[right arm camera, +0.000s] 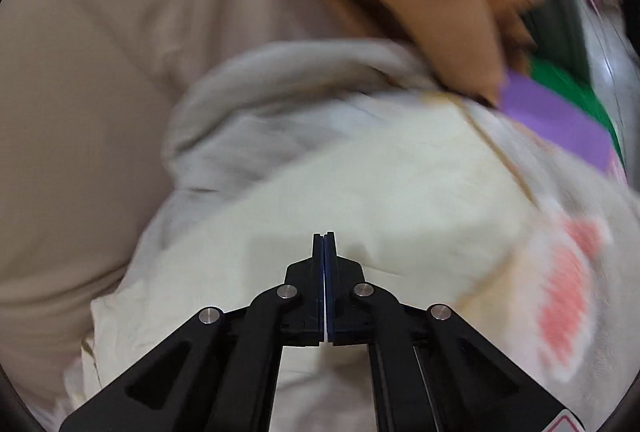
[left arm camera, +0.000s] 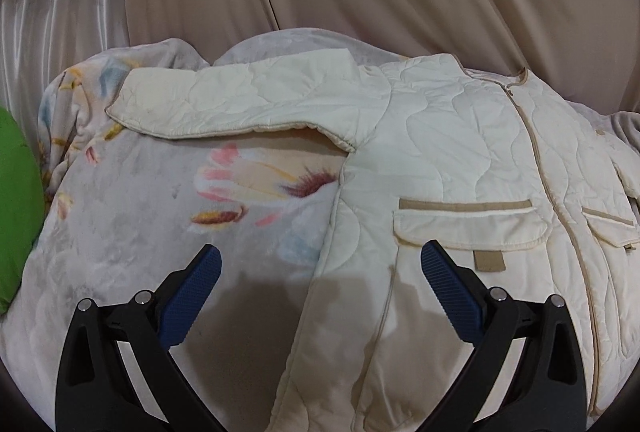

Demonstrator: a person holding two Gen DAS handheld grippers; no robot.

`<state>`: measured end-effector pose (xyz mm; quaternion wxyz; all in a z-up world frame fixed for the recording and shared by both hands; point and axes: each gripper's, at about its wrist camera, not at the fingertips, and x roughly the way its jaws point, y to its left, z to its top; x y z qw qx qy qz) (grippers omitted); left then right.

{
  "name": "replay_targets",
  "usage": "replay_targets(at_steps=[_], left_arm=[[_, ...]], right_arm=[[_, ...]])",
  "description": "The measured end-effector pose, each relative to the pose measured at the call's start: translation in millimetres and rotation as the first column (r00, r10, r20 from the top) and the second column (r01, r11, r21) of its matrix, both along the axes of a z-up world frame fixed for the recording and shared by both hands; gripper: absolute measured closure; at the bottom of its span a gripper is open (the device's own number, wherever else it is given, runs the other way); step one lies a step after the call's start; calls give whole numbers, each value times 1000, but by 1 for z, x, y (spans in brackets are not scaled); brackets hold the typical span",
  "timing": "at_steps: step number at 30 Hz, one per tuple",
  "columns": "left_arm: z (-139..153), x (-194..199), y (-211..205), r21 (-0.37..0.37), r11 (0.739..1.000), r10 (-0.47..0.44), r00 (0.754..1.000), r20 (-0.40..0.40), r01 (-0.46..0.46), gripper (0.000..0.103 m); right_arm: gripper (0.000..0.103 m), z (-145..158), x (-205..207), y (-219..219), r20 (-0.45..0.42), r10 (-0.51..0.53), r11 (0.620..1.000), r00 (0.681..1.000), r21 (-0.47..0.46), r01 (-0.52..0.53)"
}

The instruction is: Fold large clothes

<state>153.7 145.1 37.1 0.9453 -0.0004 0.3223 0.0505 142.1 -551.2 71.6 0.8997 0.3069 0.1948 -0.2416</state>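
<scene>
Over floral blanket (left arm camera: 132, 199) — jacket (left arm camera: 460, 159) flat, left claw (left arm camera: 320, 264) open, holding nothing.

Both the left gripper (left arm camera: 320, 268) and right gripper (right arm camera: 324, 244) are showing black linkage arms, silver pivot screws and ribbed blue pads (left arm camera: 452, 296).

Cream quilted jacket (left arm camera: 460, 159) flat, zipped, 1 sleeve outstretched.
</scene>
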Motion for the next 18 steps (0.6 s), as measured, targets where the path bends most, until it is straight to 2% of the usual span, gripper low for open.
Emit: replay_targets(at_steps=[2,3,5,7,9,10,11,12,15,16,18], left_arm=[[5,3,0,-3,1000,-3,1000,13,3,5],[8,4,0,-6,1000,-5,1000,20,5,5],[15,5,-2,-10,1000,-14,999,40,14,5],[21,2,-3,-7,1000,-22,998,61,23,5],[25,-2,-2,-9,999,-32,996,77,33,5],[26,-3,-1,-12,999,-34,996,78,35,5],[25,-5,1,-16,999,-36,996,77,37,5],[25,-5,3,-19,999,-38,996,75,40,5],[18,-6,7,-13,999,-40,997,67,41,5],[16,-6,7,-6,999,-40,997,64,40,5],[10,-4,6,5,999,-46,998,52,46,5]], right_arm=[[101,42,27,60,44,145,982,988,-130,-139],[101,59,38,92,63,227,961,972,-178,-213],[101,86,60,162,83,404,891,911,-261,-372],[101,95,75,209,50,472,845,880,-311,-435],[99,86,87,234,4,500,823,866,-315,-473],[87,76,89,235,-27,485,827,874,-311,-468],[66,65,88,230,-57,461,838,886,-301,-455],[60,51,85,222,-81,430,853,899,-289,-434],[59,6,61,165,-168,281,923,945,-220,-314],[59,-8,45,135,-196,200,952,960,-195,-238],[57,-31,9,78,-236,39,986,971,-150,-76]])
